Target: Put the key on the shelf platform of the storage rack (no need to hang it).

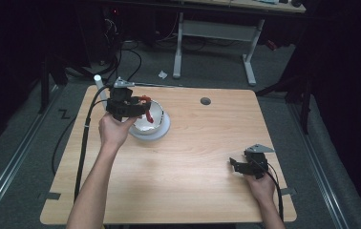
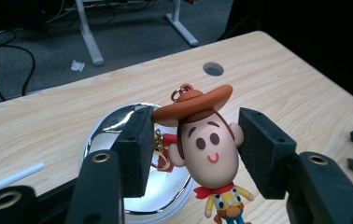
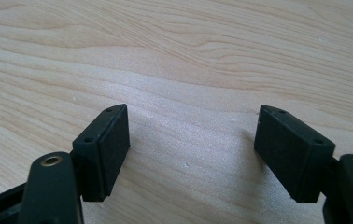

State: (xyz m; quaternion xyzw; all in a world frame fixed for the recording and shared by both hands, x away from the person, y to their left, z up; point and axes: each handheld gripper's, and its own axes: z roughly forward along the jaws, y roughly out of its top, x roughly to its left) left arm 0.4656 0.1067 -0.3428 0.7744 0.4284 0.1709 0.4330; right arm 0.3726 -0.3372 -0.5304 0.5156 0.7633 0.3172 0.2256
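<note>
We have the cowboy keychain figure between the left gripper jaws, above the steel bowl at our eleven o'clock (placement pending, we judge), while the right gripper gapes wide, empty, at four o'clock.

no legible text or labels

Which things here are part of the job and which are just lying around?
In the job:
left tongs
cowboy keychain figure
shiny metal bowl
white plate

Lying about:
right tongs, open
white stick
scrap on floor
</note>
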